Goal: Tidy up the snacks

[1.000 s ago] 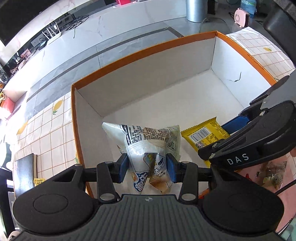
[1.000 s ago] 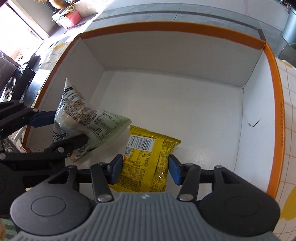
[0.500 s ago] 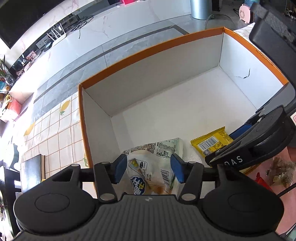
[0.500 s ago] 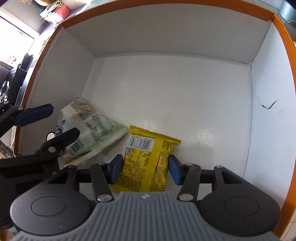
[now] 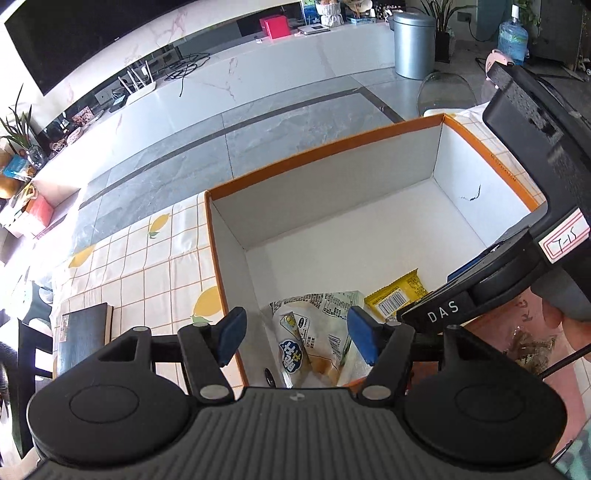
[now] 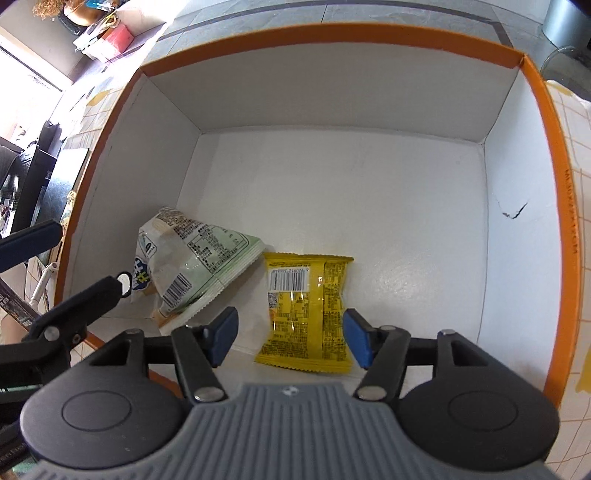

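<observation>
A white box with an orange rim (image 5: pixel 325 147) (image 6: pixel 332 33) stands on the table. A pale green-white snack bag (image 5: pixel 317 343) (image 6: pixel 192 266) lies in its near left corner. A yellow snack packet (image 5: pixel 399 299) (image 6: pixel 310 314) lies beside it on the box floor. My left gripper (image 5: pixel 295 338) is open and empty, raised above the green-white bag at the box's near edge. My right gripper (image 6: pixel 288 338) is open and empty, its blue pads either side of the yellow packet's near end, not touching it. The right gripper's body (image 5: pixel 517 266) shows in the left wrist view.
The tablecloth has a lemon grid pattern (image 5: pixel 147 266). A dark book (image 5: pixel 85 332) lies left of the box. A pink tray with small wrapped items (image 5: pixel 528 343) sits to the right. Beyond the table are a grey tiled floor and a long white TV bench (image 5: pixel 258 66).
My left gripper opened and let the green-white bag drop into the box, then rose and drew back. My right gripper released the yellow packet and lifted slightly.
</observation>
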Demonstrator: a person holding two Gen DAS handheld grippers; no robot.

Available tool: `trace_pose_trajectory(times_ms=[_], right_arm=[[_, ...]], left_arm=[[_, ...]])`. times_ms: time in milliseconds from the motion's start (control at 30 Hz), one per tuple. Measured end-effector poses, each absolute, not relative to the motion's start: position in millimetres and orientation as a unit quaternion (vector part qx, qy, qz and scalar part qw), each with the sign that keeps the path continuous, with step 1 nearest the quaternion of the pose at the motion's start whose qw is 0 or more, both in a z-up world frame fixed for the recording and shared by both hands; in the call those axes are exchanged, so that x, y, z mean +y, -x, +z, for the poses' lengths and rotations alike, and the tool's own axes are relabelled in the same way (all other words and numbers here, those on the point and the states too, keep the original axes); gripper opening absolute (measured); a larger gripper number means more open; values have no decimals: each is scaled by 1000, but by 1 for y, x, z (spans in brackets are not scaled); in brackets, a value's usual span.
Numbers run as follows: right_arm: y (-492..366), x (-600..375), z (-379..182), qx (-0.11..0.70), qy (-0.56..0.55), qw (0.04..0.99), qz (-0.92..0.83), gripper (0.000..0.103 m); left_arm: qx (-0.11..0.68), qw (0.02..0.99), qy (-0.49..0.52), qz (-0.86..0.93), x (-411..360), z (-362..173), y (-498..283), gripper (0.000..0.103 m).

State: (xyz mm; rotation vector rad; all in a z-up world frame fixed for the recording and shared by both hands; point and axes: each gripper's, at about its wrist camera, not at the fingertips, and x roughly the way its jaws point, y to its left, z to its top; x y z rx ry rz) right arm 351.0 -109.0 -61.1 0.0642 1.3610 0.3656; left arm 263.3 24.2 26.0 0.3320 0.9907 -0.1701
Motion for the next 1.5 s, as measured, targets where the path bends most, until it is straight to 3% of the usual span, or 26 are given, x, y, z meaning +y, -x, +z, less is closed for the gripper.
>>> trace_pose_trajectory(times_ms=[400,633,1100,1500], right_arm=[[-270,-123,22,489,26,852,187,60],[-199,-143,36,413,38,888,199,60],[-91,-184,-30,341,33,929,137,60],[-112,-210,-83,357,57,924,121,51]], left_arm=[[418,899,-103,-83,32,66,-194,74],[395,912,-73,-83,34,61,-144,74],[400,908,64,-104,24,4,-89,74],[463,872,149,-65,-11,-50,-108,76]])
